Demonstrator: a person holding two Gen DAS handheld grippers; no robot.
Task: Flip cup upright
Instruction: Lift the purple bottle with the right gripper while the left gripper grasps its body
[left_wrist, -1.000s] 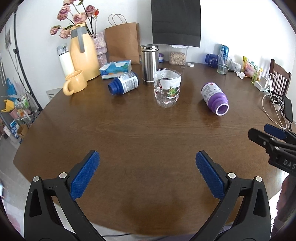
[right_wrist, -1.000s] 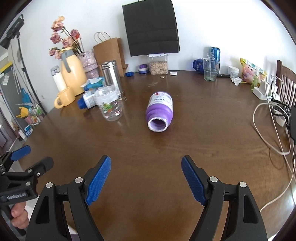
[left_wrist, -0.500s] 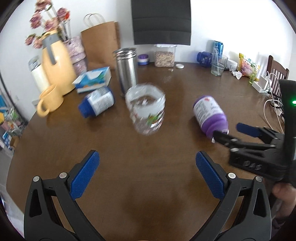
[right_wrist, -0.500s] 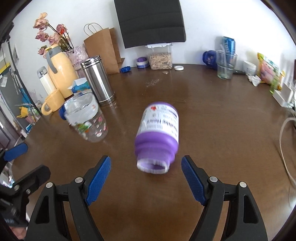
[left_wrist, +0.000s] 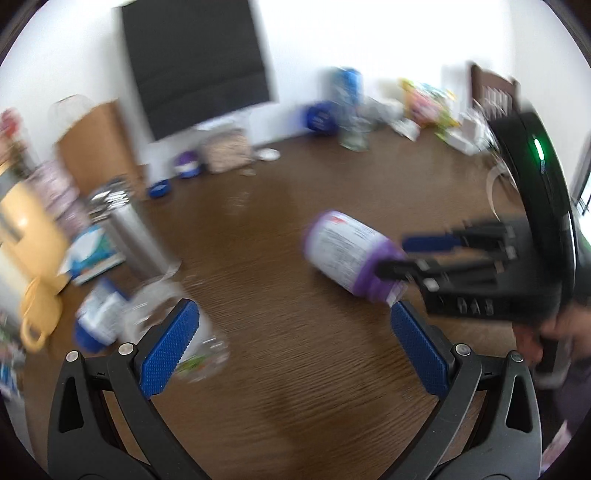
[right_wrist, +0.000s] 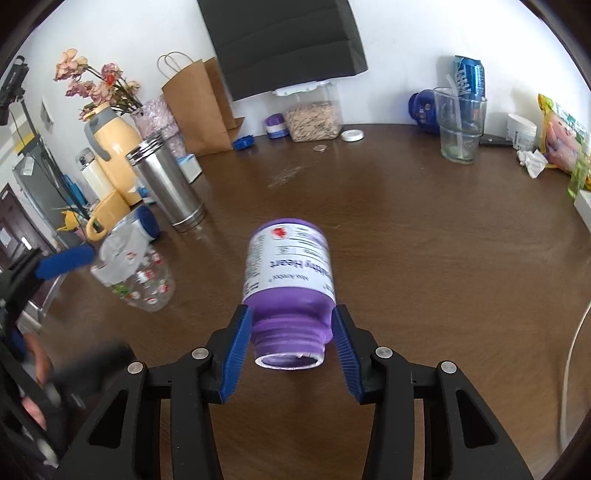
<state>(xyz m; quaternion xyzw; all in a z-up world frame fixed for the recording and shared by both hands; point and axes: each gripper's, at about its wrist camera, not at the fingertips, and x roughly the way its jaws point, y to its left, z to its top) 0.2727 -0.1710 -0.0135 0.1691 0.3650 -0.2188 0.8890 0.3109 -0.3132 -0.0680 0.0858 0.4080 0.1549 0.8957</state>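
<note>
Dark brown wooden bench (right_wrist: 424, 229) carrying purple plastic cup with white label (right_wrist: 290, 291) on its side, mouth toward right gripper (right_wrist: 291, 345); fingers (right_wrist: 236, 341) flanking its neck, contact unclear; left gripper (left_wrist: 291, 350) spread wide, empty.

Bright room, white wall (right_wrist: 399, 44).
A dark panel (right_wrist: 284, 40) hangs above the brown wooden counter (right_wrist: 424, 229); a chair (left_wrist: 493, 92) stands at right.

Bottle (right_wrist: 289, 280) lies on table (right_wrist: 443, 258), right of cup (right_wrist: 136, 277)
</note>
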